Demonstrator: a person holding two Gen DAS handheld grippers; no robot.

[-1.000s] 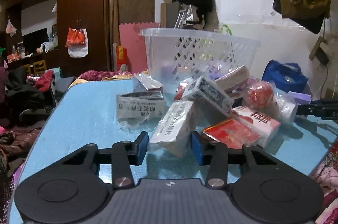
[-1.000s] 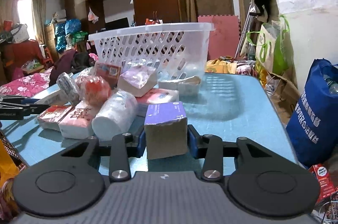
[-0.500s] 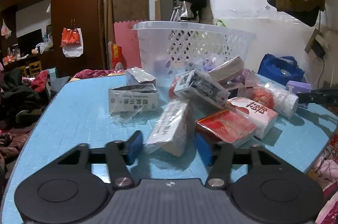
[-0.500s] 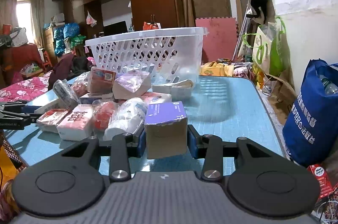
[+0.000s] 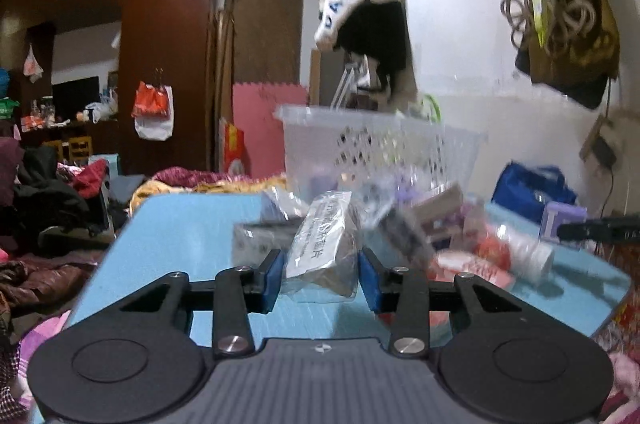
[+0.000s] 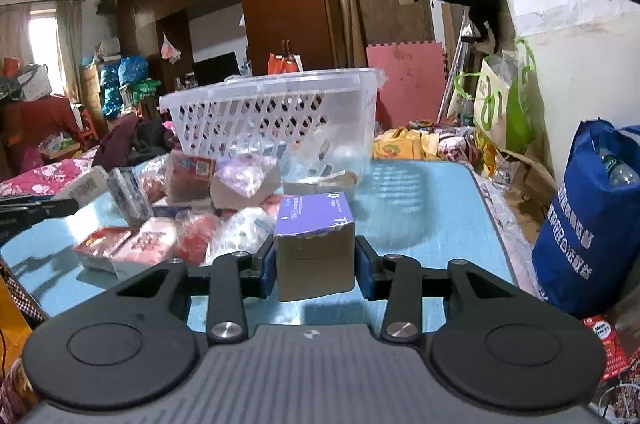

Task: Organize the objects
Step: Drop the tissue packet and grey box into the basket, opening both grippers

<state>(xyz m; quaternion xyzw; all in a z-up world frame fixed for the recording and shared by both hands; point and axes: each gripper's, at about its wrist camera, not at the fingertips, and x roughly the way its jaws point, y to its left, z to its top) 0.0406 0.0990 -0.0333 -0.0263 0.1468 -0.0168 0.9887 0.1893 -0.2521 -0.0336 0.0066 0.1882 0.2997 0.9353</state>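
My left gripper (image 5: 322, 278) is shut on a clear-wrapped white packet (image 5: 324, 244) and holds it above the blue table (image 5: 180, 236). My right gripper (image 6: 316, 268) is shut on a purple-topped cardboard box (image 6: 316, 244) and holds it above the table (image 6: 432, 224). A white plastic basket (image 5: 380, 147) stands at the table's far end, also in the right wrist view (image 6: 276, 119). A heap of wrapped packets and boxes (image 6: 180, 207) lies in front of it. The right gripper with its box (image 5: 564, 222) shows at the right edge of the left wrist view.
A blue bag (image 6: 592, 220) stands right of the table. A jacket (image 5: 368, 7) hangs on the wall beyond the basket. Clothes and bedding (image 5: 48, 199) lie left of the table. The left gripper's tip (image 6: 36, 209) shows at the left of the right wrist view.
My left gripper closed on the white packet and lifted it off the table. My right gripper raised the purple box a little.
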